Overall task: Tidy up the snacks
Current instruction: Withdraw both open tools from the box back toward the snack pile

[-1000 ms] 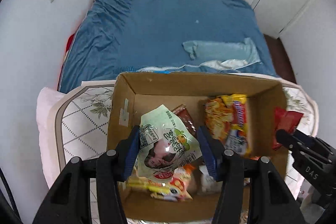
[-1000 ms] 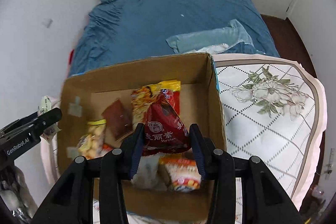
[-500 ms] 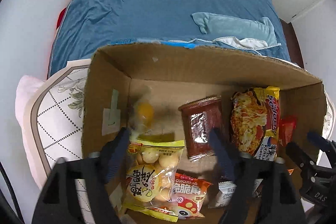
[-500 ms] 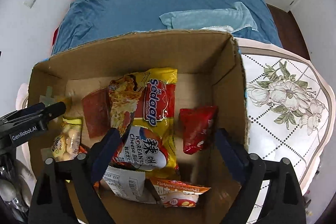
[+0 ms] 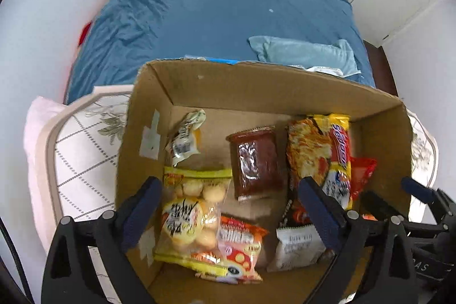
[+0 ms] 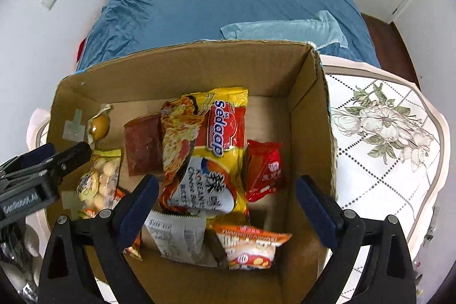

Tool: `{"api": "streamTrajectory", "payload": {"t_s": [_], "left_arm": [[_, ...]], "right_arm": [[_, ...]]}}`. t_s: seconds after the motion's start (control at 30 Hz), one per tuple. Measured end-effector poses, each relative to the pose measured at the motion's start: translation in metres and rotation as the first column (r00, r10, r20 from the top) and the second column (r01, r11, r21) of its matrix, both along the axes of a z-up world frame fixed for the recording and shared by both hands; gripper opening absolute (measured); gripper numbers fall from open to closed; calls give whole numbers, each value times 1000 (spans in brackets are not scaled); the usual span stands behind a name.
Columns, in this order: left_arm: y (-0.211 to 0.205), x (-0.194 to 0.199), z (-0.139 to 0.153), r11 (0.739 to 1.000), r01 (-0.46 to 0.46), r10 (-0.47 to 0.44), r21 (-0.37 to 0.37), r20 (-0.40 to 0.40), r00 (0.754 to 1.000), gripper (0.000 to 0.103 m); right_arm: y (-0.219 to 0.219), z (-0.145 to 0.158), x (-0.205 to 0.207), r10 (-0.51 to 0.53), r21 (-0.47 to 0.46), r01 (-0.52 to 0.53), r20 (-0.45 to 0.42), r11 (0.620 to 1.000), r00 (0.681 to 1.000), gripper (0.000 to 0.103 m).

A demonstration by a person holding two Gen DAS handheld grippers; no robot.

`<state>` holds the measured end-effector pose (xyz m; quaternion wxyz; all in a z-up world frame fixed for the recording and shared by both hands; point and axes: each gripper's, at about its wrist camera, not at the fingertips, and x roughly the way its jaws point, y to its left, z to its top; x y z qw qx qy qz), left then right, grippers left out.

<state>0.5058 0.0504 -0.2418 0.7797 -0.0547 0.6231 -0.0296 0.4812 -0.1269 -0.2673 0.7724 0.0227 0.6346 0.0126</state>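
Snacks (image 6: 211,150) in box (image 6: 310,104), below hand-held gripper (image 6: 225,201)

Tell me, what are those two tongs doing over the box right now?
Left tongs and right tongs: open, empty, jaws just opened. Snack packets, including the Sedaap noodles, lie in the cardboard box. Nothing in the way.

Bright, even, soft daylight throughout; source not visible. Pale walls near washed out. Strong fisheye bending, with black corners ringing both views. Only soft shadows inside the box (image 5: 256,84), deepest under the packets and along the near wall. Slight glare on the dark-red packet (image 5: 254,161) and on the noodle pack (image 6: 211,150). Motion blur on the near packets in the left view, print smeared; sharper print in the right view. Fingers (image 5: 142,212) dark, little detail.
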Motion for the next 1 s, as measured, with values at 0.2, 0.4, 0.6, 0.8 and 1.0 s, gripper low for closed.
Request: {"api": "streamTrajectory", "payload": {"t_s": [0.2,0.4,0.6,0.8,1.0], "left_arm": [[-2,-43,32,998,-6,-2,66,111,994,98],[2,-85,55,997,-29,15,75,178,984,98],[-1,-126,72,996,-39,19,85,227,974,98],[-2,-165,93,995,-61,38,73,278,960,98],[-6,-199,115,996,-71,49,58,325,944,98]], "right_arm": [[9,29,-38,17,-13,-16,82,1000,997,99],[13,50,-79,25,-2,-25,141,1000,990,99],[10,70,-112,20,9,-22,184,1000,983,99],[8,90,-151,25,3,-27,238,1000,971,99],[2,109,-188,18,44,-31,267,999,964,99]]}}
